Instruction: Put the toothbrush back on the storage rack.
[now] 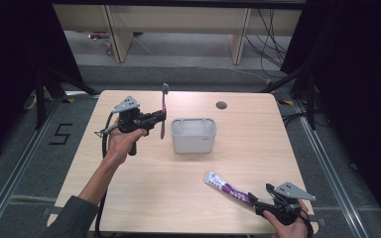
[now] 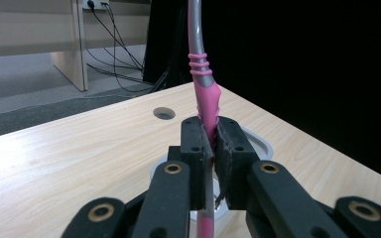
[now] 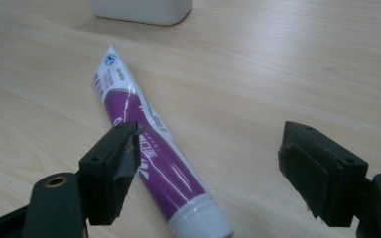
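Your left gripper (image 1: 161,118) pinches toothbrush (image 1: 163,106) at pink handle, upright, just left of white holder (image 1: 194,135). Your right gripper (image 3: 211,168) spread wide over table (image 1: 144,178); toothpaste tube (image 3: 149,153) lies flat beside its left jaw, possibly touching.

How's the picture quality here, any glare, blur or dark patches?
High view: dark at both sides, table evenly lit. Left gripper view: toothbrush sharp, right background black. Right gripper view: glare streaks on the toothpaste tube, jaws slightly soft.
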Motion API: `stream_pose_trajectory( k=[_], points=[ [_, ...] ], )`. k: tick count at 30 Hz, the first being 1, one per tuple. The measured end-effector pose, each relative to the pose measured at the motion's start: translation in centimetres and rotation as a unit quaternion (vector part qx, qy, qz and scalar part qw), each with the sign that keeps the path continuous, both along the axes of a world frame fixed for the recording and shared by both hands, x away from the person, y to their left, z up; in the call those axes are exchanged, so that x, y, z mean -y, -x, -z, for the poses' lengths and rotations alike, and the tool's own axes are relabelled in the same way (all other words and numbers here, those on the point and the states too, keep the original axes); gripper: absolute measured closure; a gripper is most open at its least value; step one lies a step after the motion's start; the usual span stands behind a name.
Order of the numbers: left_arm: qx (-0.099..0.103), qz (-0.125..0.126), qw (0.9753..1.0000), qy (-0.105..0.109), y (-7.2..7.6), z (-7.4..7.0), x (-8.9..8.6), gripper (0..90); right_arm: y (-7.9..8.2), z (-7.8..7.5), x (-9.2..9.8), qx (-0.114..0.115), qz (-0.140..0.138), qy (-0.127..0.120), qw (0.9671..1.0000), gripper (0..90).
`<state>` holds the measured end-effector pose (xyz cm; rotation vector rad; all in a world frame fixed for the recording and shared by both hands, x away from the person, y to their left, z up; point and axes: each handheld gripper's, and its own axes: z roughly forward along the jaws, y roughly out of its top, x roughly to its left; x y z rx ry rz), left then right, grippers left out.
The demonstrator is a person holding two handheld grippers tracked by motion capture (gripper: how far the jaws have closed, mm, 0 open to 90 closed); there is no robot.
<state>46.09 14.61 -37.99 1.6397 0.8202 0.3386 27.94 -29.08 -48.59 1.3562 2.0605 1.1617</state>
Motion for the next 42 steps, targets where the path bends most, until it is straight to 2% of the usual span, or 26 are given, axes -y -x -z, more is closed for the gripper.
stream_pose_trajectory(
  k=[2,6,7,12,15,17,19,20,28,30,31,32,33,40,42],
  points=[
    [0.001,0.0,1.0,0.0,-0.2,-0.1,0.3,82.7,0.0,0.0,0.1,0.006,0.0,0.007,1.0,24.8],
    [0.007,0.001,1.0,-0.001,-0.5,-0.4,1.2,82.7,0.0,-0.1,0.2,0.003,-0.002,0.007,1.0,24.8],
    [0.01,0.0,0.9999,-0.003,-0.6,-0.4,1.4,82.7,0.0,0.0,0.1,0.0,-0.002,0.0,1.0,24.8],
    [0.003,-0.005,0.9999,0.011,-1.2,-0.5,2.1,82.7,0.0,-0.1,0.2,0.004,-0.004,0.006,1.0,24.8],
    [0.004,-0.009,0.9999,0.006,-1.6,-0.3,2.6,82.7,0.1,-0.1,0.1,0.001,-0.004,0.004,1.0,24.8],
    [0.004,-0.013,0.9999,0.01,-1.9,-0.3,2.7,82.7,0.1,-0.1,0.1,0.004,-0.004,0.004,1.0,24.8],
    [0.0,-0.021,0.9994,0.027,-2.3,-0.2,2.8,82.7,0.1,-0.1,0.0,0.004,-0.004,0.004,1.0,24.8],
    [0.001,-0.022,0.9993,0.029,-2.5,-0.2,2.9,82.7,0.1,-0.1,0.0,0.005,-0.005,0.006,1.0,24.8],
    [0.003,-0.031,0.9994,0.012,-3.0,0.1,3.8,82.7,0.1,-0.1,-0.1,0.002,-0.007,0.002,1.0,24.7],
    [0.003,-0.033,0.9994,0.009,-3.1,0.2,4.0,82.7,0.1,-0.1,-0.1,0.002,-0.009,-0.002,1.0,24.7],
    [0.003,-0.034,0.9994,0.008,-3.2,0.3,4.0,82.7,0.2,-0.1,-0.3,-0.008,-0.004,-0.015,0.9998,24.7],
    [0.003,-0.034,0.9994,0.006,-3.2,0.4,4.1,82.7,0.1,-0.1,-0.1,0.001,-0.01,-0.003,0.9999,24.7],
    [0.004,-0.035,0.9994,0.001,-3.2,0.5,4.2,82.7,0.1,-0.1,-0.1,0.002,-0.01,-0.001,0.9999,24.7],
    [-0.003,-0.041,0.9991,0.001,-3.5,1.7,4.3,82.6,0.1,0.0,-0.1,0.005,-0.015,0.0,0.9999,24.7],
    [0.003,-0.041,0.9991,-0.011,-3.5,1.9,4.3,82.7,0.1,-0.1,-0.1,0.001,-0.014,0.004,0.9999,24.8]
  ],
)
